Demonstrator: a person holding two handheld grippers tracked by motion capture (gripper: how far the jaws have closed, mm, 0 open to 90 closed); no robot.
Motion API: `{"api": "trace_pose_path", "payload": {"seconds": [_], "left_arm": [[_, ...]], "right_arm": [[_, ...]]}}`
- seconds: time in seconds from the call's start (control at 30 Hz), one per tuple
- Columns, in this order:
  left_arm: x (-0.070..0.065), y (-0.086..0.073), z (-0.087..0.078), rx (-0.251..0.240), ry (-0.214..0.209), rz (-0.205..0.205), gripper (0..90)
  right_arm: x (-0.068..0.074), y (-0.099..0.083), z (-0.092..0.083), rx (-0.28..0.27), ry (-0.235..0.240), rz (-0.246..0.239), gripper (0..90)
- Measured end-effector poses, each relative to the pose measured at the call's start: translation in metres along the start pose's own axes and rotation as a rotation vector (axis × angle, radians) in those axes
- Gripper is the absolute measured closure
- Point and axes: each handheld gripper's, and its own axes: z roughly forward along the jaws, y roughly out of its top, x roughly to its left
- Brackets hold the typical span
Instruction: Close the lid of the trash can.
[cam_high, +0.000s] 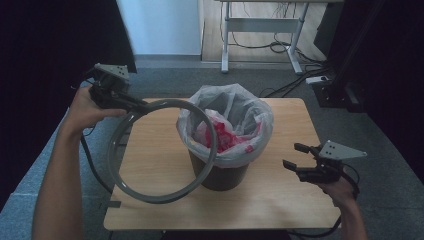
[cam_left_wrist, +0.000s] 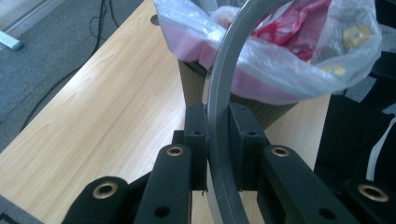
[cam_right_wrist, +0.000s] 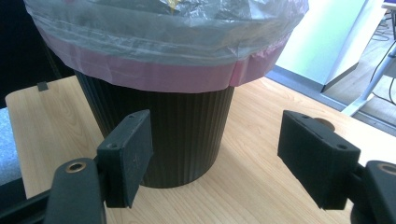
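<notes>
**Grey ring held off the lined bin**

The left gripper (cam_high: 131, 102) pinches the flat grey plastic ring (cam_high: 162, 150) at its 11 o'clock edge; the hoop tilts, its far arc overlapping the rim of the dark ribbed round bin (cam_high: 220, 172), its near arc above the pale wood-grain table (cam_high: 280, 200). A crinkled translucent bag with red print (cam_high: 227, 125) lines the bin. The right gripper (cam_high: 295, 156), at the bin's 3 o'clock, stands spread and empty. The bin's contents are indistinct.
</notes>
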Motion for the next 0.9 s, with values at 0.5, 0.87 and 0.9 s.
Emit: {"api": "trace_pose_path", "payload": {"seconds": [0.5, 0.87, 0.9], "left_arm": [[0.009, 0.036, 0.016, 0.014, -0.022, 0.033, 78.7], [0.017, 0.064, 0.037, 0.02, -0.044, 0.064, 78.7], [0.018, 0.067, 0.04, 0.022, -0.046, 0.065, 78.8]], "right_arm": [[0.002, -0.004, 0.005, 0.025, 0.021, -0.008, 25.6], [-0.004, -0.008, 0.0, 0.023, 0.008, 0.006, 25.5], [-0.005, -0.008, -0.001, 0.023, 0.007, 0.006, 25.5]]}}
